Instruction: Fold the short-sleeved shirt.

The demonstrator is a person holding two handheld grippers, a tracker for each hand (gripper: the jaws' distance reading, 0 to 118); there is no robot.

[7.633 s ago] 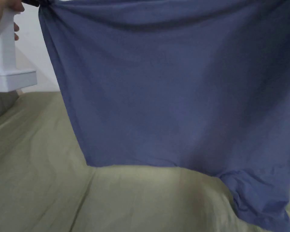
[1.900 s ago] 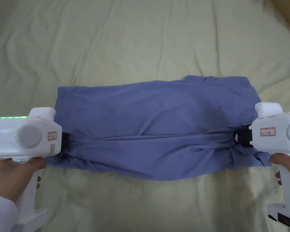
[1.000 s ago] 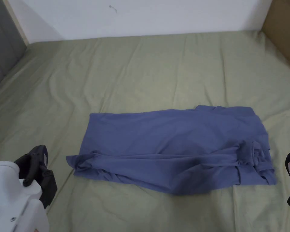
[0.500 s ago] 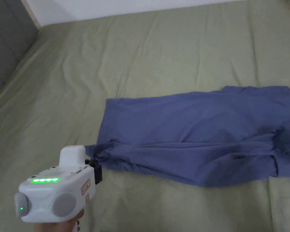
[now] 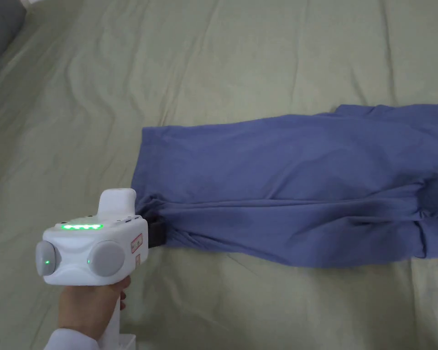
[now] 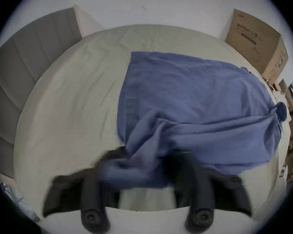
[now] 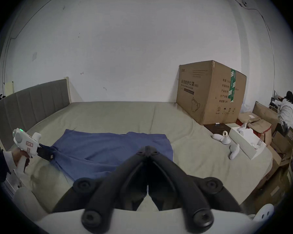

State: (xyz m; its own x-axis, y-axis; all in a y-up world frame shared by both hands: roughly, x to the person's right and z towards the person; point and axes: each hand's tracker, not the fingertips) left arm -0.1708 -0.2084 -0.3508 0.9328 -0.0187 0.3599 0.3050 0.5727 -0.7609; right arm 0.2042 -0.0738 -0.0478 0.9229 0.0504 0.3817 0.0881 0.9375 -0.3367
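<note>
The blue short-sleeved shirt (image 5: 282, 182) lies folded into a long band across the bed, its near edge bunched into ridges. My left gripper (image 5: 158, 232) is at the shirt's bunched left end. In the left gripper view the left gripper (image 6: 147, 155) has its jaws spread apart, and the blurred cloth of the shirt (image 6: 193, 102) lies between them. My right gripper (image 7: 148, 149) is shut with nothing in it, held above the near side of the shirt (image 7: 100, 146). The right gripper view also shows the left gripper (image 7: 46, 154) at the shirt's far left corner.
The pale green sheet (image 5: 213, 59) covers the whole bed. A grey headboard (image 7: 32, 99) stands at the left. A big cardboard box (image 7: 210, 92) sits at the back right corner. White items and a white tray (image 7: 243, 139) lie on the right edge. A person (image 7: 287, 109) sits far right.
Both grippers let go of the shirt's ends and drew back. Since half a second ago my left gripper has moved in onto the bunched left end. The head camera has tilted down.
</note>
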